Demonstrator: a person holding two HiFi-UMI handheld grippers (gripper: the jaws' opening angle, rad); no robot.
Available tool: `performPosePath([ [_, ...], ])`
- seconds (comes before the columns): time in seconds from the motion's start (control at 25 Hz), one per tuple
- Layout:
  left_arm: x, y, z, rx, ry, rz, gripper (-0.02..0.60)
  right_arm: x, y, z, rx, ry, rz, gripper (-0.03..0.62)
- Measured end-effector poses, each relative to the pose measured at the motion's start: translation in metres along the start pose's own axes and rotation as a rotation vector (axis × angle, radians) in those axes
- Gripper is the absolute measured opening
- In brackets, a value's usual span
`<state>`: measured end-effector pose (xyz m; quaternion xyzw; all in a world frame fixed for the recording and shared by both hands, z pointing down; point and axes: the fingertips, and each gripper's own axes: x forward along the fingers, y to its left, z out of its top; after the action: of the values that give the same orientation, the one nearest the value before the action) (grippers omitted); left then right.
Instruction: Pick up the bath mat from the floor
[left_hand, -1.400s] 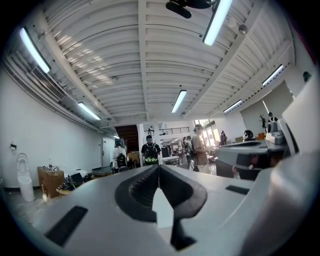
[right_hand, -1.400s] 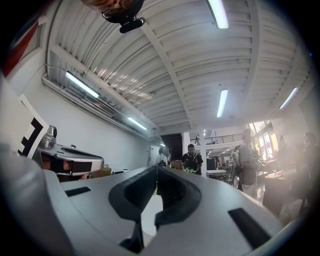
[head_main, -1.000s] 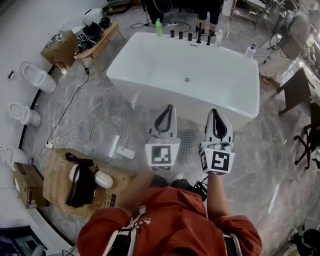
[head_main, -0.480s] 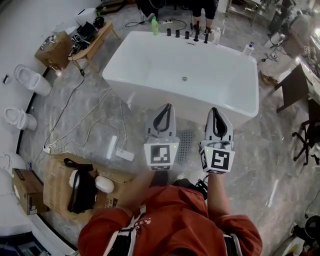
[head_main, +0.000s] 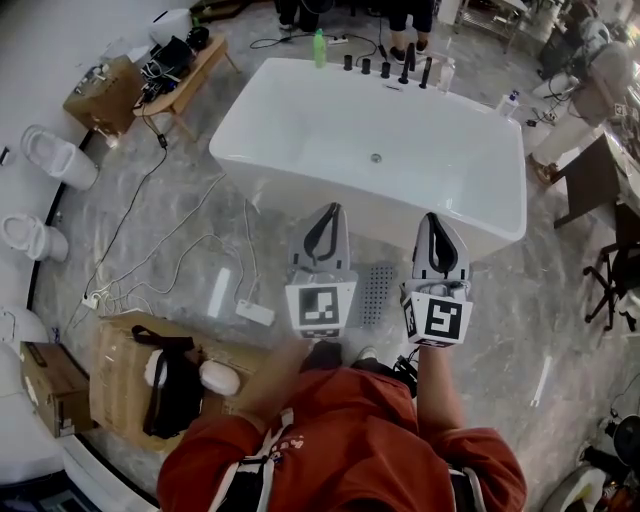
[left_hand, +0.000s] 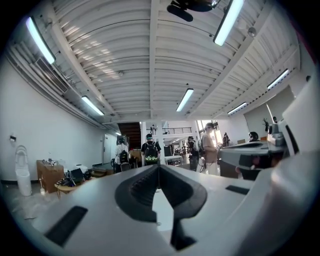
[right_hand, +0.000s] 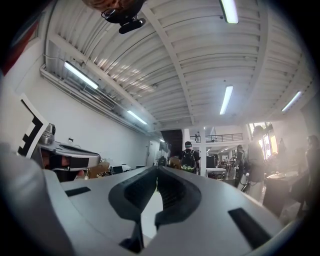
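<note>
Grey marbled floor (head_main: 180, 230) spreads around a white bathtub (head_main: 370, 150) in a large open hall, seen from above a person in a red top (head_main: 340, 440). The person holds two grippers out level over the floor, side by side and apart, both pointing toward the near wall of the tub.

The left gripper (head_main: 332, 209) has its jaws pressed together with nothing between them, as its own view confirms (left_hand: 159, 167). The right gripper (head_main: 432, 216) is likewise closed and empty (right_hand: 157, 170).

On the floor between the two grippers, just in front of the tub, lies a small grey dotted rectangle that appears to be the bath mat (head_main: 375, 293), though it is too small in the head view to be sure. Neither gripper touches it.

Black taps (head_main: 385, 68) and a green bottle (head_main: 319, 48) line the far rim of the tub. To the left, white cables (head_main: 170, 250) trail across the floor toward a cluttered wooden bench (head_main: 195, 70), two toilets (head_main: 55, 157) stand by the wall, and an open cardboard box (head_main: 120, 370) sits near the person's feet. Both gripper views show a ribbed white ceiling with strip lights and several people (left_hand: 151, 150) standing far off.
</note>
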<state>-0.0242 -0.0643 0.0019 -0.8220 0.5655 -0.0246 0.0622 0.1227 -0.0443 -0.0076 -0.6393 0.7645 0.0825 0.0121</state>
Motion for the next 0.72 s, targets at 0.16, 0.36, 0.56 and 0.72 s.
performPosePath([
  [0.16,0.001,0.027,-0.009,-0.014,0.007,-0.001,0.017,0.015,0.021,-0.003,-0.02,0.016,-0.001,0.012],
  [0.36,0.005,0.062,-0.021,-0.037,0.023,0.004,0.017,0.033,0.042,-0.008,-0.028,0.044,-0.013,0.012],
  [0.56,0.013,0.09,-0.041,-0.048,0.054,0.003,0.017,0.046,0.06,-0.024,-0.049,0.088,-0.024,0.012],
  [0.72,0.015,0.1,-0.062,-0.052,0.084,-0.011,0.017,0.049,0.066,-0.041,-0.074,0.123,-0.041,0.012],
])
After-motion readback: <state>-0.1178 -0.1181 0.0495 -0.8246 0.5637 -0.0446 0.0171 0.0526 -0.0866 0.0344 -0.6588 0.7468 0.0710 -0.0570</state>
